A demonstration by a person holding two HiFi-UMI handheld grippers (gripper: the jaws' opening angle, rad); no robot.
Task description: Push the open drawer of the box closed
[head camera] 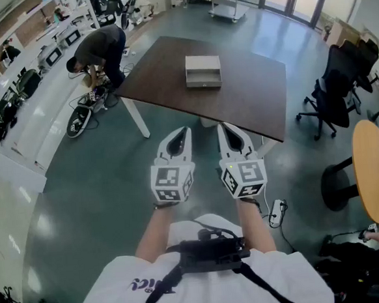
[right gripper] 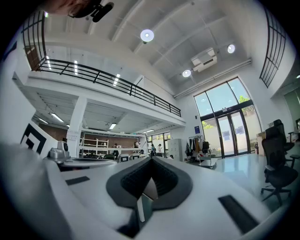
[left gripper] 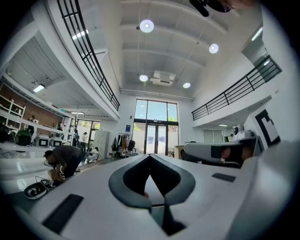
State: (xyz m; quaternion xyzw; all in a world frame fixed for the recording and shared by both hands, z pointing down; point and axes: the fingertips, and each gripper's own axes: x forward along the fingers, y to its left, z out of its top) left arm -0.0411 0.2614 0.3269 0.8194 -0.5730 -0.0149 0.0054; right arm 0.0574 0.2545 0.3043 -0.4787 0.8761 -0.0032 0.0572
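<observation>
The box (head camera: 203,71) is set on the table (head camera: 251,100). The left gripper (head camera: 185,131) and right gripper (head camera: 221,127) are held short of the table, jaws closed on nothing.

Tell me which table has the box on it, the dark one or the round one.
The dark rectangular table, straight ahead: the grey box sits near its middle. The round wooden table at the right shows no box.
</observation>
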